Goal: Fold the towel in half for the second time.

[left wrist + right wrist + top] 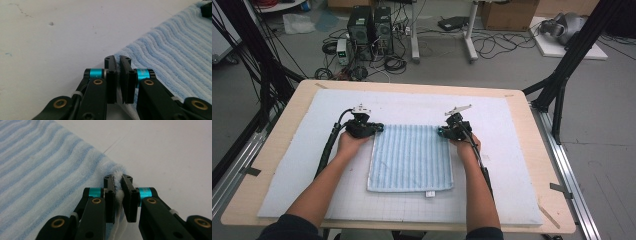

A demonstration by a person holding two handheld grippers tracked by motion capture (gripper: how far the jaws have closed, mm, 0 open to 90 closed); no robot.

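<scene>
A light blue striped towel (409,157) lies flat on the white mat (302,160). My left gripper (379,128) sits at the towel's far left corner. In the left gripper view its jaws (117,58) stand shut, with the towel (180,50) running in under them at its edge. My right gripper (441,131) is at the far right corner. In the right gripper view it (118,178) is shut on that corner, and a fold of towel (37,170) bulges up between the pads. Both hands rest low on the mat.
The mat covers most of a wooden table (539,150). A small white tag (430,193) hangs at the towel's near edge. Beyond the table's far edge are computer towers (369,27), loose cables and a cardboard box (509,14). Black frame legs (562,75) stand at both sides.
</scene>
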